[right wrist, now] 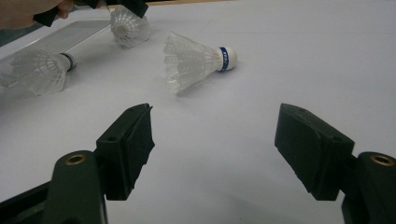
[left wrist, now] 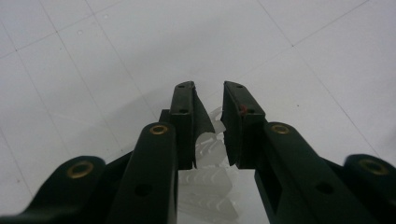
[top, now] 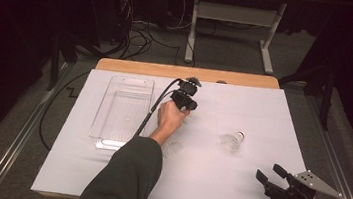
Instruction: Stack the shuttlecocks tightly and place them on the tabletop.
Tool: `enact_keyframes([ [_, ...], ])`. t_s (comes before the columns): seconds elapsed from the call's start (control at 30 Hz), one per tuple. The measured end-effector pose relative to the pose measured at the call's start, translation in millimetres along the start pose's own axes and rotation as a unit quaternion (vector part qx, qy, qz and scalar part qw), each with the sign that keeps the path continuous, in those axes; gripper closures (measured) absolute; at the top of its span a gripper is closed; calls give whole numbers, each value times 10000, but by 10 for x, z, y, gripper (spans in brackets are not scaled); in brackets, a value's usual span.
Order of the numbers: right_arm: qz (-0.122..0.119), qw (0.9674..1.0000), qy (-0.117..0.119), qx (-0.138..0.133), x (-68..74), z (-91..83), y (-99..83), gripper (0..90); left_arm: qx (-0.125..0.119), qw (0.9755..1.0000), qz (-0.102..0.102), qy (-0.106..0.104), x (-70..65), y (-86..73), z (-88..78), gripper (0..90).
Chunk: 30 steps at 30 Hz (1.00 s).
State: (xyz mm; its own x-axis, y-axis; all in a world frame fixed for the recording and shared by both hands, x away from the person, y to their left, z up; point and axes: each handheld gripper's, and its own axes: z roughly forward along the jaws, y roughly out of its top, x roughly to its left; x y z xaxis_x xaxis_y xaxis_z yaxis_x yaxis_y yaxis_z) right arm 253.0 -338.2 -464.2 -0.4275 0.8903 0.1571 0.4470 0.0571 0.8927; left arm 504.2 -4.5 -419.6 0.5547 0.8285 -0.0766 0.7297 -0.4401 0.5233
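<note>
White bench (top: 263,119), dark room behind. Left claw (left wrist: 208,100), frame centre, sits slightly parted around a shuttlecock (left wrist: 210,149) — pads look off it. Right claw (right wrist: 215,144) spread wide, empty. Shuttlecock: featherlight, skirt crushable — take it by the cork, gently.

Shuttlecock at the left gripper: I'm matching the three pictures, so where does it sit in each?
High view: the shuttlecock is a faint white patch under the left gripper, mid-table.
Left gripper view: bottom centre, between the jaws.
Right gripper view: top, left of centre.
Shared landmark: the white table cover.
</note>
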Motion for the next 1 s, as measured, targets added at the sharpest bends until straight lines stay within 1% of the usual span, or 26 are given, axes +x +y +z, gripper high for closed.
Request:
enact_keyframes([
  [0.23, 2, 10000, -7, -9, -1, -3, 0, 283, -1, 10000, 66, 16, 0, -6, 3, 678],
  [0.47, 1, 10000, -7, -6, -2, -2, 0, 283, 13, 10000, 81, 23, 14, -12, 1, 660],
  [0.63, 2, 10000, -7, -6, -1, -3, -1, 283, 12, 10000, 87, -20, 16, -10, -7, 652],
  [0.8, 0, 10000, -7, -4, -1, -2, -1, 284, -20, 9999, 31, -101, 19, -10, -13, 629],
  [1.0, -1, 10000, -5, -2, -1, -3, -1, 284, -18, 9999, 38, -140, 16, -12, -12, 611],
])
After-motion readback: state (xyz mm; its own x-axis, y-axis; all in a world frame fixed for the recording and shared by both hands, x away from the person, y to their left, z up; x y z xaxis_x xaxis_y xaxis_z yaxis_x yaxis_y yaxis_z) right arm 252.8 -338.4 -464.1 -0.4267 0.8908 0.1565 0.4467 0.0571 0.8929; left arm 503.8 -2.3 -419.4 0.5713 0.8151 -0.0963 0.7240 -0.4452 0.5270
